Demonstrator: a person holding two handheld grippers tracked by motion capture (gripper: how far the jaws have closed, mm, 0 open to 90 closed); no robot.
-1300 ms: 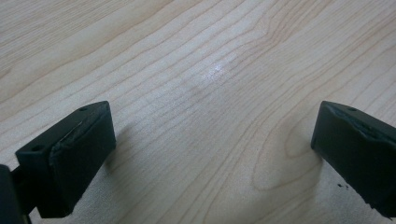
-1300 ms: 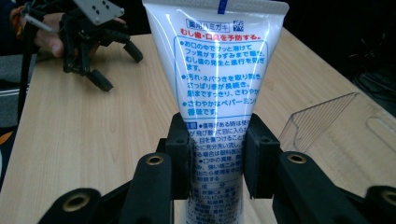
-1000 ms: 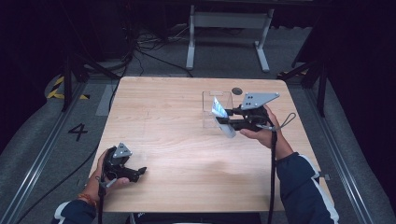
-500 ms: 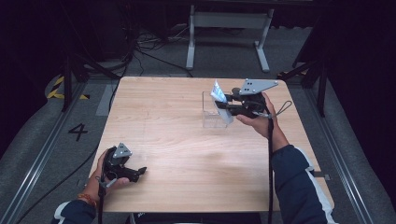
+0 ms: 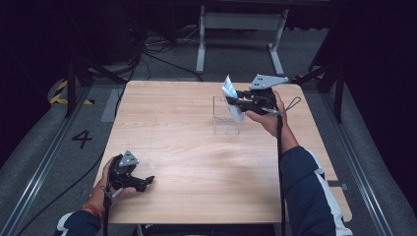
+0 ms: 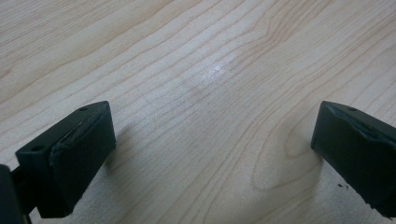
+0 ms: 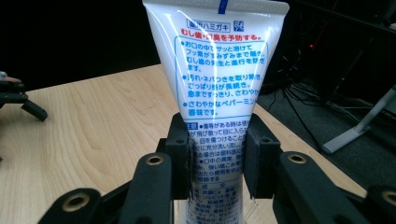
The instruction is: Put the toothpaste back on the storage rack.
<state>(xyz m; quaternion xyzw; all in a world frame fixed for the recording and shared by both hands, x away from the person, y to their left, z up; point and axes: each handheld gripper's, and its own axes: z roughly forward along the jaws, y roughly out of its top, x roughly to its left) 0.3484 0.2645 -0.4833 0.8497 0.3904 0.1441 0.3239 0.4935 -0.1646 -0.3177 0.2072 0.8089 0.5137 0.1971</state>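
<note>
My right gripper (image 5: pixel 236 104) is shut on a white toothpaste tube (image 5: pixel 229 91) with blue and red print, held above the far right part of the wooden table (image 5: pixel 196 147). The tube stands nearly upright, flat crimped end up, over a clear plastic box (image 5: pixel 225 124). I cannot tell whether its lower end reaches into the box. In the right gripper view both pads (image 7: pixel 181 154) press the tube (image 7: pixel 217 70) at its middle. My left gripper (image 5: pixel 148 180) rests on the near left of the table. Its jaws stand wide apart over bare wood (image 6: pixel 212 116).
A metal stand's feet (image 5: pixel 236 29) and cables (image 5: pixel 147 49) lie on the dark floor beyond the far edge. A floor rail (image 5: pixel 44 162) runs along the left side. In the right gripper view the left gripper (image 7: pixel 18 100) is far off at the left edge.
The right hand has carried the tube toward the far edge and slightly left, and the tube now stands more upright over the clear box. The left gripper has stayed put.
</note>
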